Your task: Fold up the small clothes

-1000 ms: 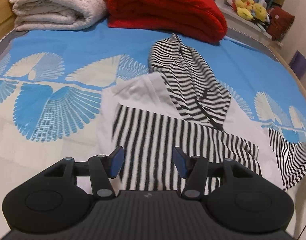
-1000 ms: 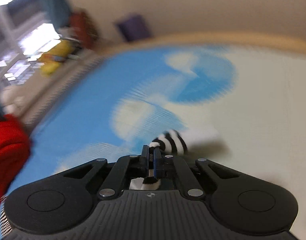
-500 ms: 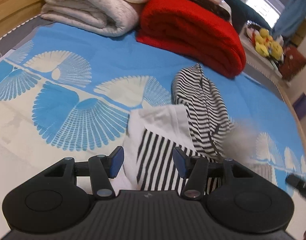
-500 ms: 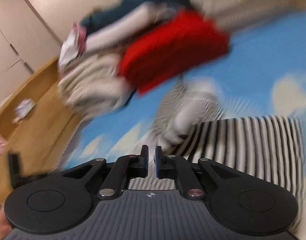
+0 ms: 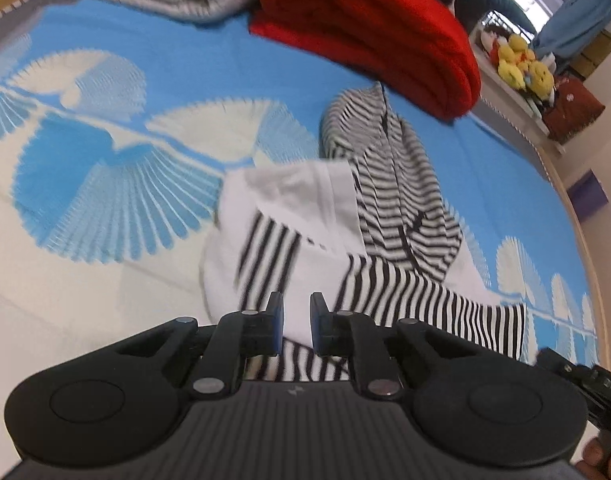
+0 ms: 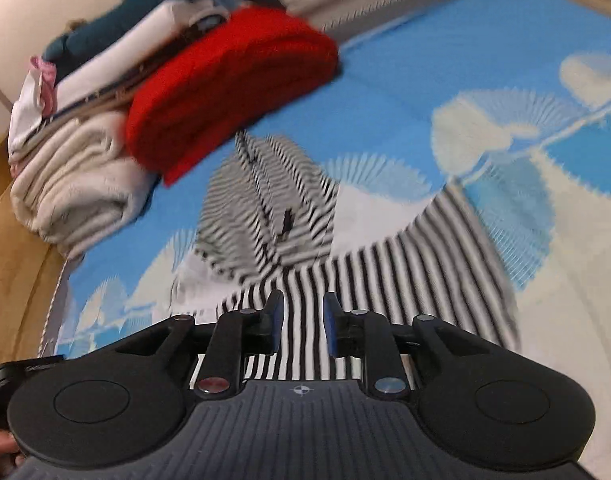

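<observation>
Garment: a striped hooded top (image 5: 389, 216) lies on the blue patterned bedspread (image 5: 105, 120), hood toward the red blanket (image 5: 369, 28), long axis running from that blanket back toward both grippers. Left gripper (image 5: 296, 328) has just been closing; its jaws stand narrow over white fabric, grip uncertain. Right gripper (image 6: 303, 326) has just been opening, nothing pinched, directly above the striped panel. Both stand equally near.

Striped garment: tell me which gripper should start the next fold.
Probably the left gripper: its jaws, just closing, straddle the striped garment at its near edge. The right gripper's have just opened over it.
</observation>
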The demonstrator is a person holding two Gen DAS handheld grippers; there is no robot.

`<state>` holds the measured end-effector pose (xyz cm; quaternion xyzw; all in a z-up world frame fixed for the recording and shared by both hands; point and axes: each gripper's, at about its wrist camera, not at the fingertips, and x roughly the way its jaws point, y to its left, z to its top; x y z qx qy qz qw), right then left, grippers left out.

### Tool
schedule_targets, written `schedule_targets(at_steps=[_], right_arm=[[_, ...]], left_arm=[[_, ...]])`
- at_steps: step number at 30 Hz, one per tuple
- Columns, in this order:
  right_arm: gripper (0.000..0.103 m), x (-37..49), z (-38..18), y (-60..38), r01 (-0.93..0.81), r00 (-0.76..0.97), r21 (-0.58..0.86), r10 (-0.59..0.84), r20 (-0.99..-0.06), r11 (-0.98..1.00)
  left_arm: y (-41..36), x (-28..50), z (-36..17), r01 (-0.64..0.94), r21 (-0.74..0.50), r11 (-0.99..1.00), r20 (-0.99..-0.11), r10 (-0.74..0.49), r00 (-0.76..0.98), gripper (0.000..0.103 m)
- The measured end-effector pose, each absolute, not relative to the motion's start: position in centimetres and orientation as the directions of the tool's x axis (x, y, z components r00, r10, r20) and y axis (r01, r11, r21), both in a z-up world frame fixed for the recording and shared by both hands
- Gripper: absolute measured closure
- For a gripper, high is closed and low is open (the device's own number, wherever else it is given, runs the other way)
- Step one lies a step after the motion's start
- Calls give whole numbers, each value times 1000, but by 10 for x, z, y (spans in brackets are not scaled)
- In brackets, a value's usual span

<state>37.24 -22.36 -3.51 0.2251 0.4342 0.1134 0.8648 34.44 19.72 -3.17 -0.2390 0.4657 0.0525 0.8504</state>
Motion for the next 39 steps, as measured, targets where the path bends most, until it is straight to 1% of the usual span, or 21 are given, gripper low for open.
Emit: schedule_targets(at_steps=[3,4,5,6,7,9,12,16,18,19,20,21,22,25,30,31,32,33,34,36,39], right_arm=[[80,381,-50,-218,-5,580,463,380,-721,886],[80,384,-54,-219,13,572,459,370,-732,888],[80,386,-56,-221,24,564,470,376,-735,883],[80,387,-57,-223,28,557,484,389,-734,874],[80,387,-55,-226,30,553,490,394,-734,871],[80,388,-55,-231,18,554,484,394,-733,875],[80,390,-53,-236,1,556,477,396,-731,879],[80,392,-59,-245,33,535,483,393,-748,875],[80,393,-61,-248,52,530,482,385,-756,875],[80,394,-61,-249,58,529,480,381,-758,875],[80,394,-62,-249,64,528,478,377,-761,876],[80,394,-62,-249,70,525,477,374,-765,876],[80,394,-63,-249,75,520,475,372,-769,877],[80,393,-68,-246,92,489,459,362,-794,884],[80,390,-70,-242,105,461,440,349,-816,892],[80,390,-70,-241,109,459,440,347,-818,892],[80,389,-71,-241,115,455,440,347,-820,891],[80,389,-72,-241,121,449,442,348,-823,889],[80,389,-75,-240,130,438,446,352,-827,885],[80,389,-81,-239,153,418,448,353,-837,881],[80,387,-90,-238,183,397,436,339,-853,881]], left_arm=[[190,353,-56,-326,-396,858,-835,-189,517,88],[189,354,-63,-334,-415,846,-833,-207,513,86],[188,356,-71,-350,-431,832,-836,-222,501,80],[188,358,-80,-373,-442,816,-842,-235,486,77],[189,360,-88,-397,-459,795,-844,-252,473,71],[190,364,-104,-429,-487,761,-844,-284,454,66],[193,368,-120,-486,-485,727,-855,-280,436,64],[197,371,-130,-532,-502,681,-849,-273,452,64],[196,371,-129,-538,-508,672,-845,-269,463,65],[195,371,-128,-532,-510,677,-843,-267,467,70],[194,371,-126,-519,-512,684,-838,-266,476,86],[193,371,-125,-509,-508,695,-837,-260,482,95],[193,370,-124,-501,-502,705,-837,-249,487,100],[194,362,-110,-495,-491,717,-829,-209,519,100],[177,332,-47,-466,-463,754,-803,-134,581,100],[171,320,-37,-467,-426,775,-803,-85,591,100],[164,307,-33,-487,-350,800,-813,-1,583,99],[159,298,-35,-524,-266,809,-833,80,547,99],[159,292,-40,-572,-220,790,-858,122,499,99],[167,287,-49,-650,-206,731,-891,135,434,99],[166,295,-40,-593,-224,773,-859,131,494,96]])
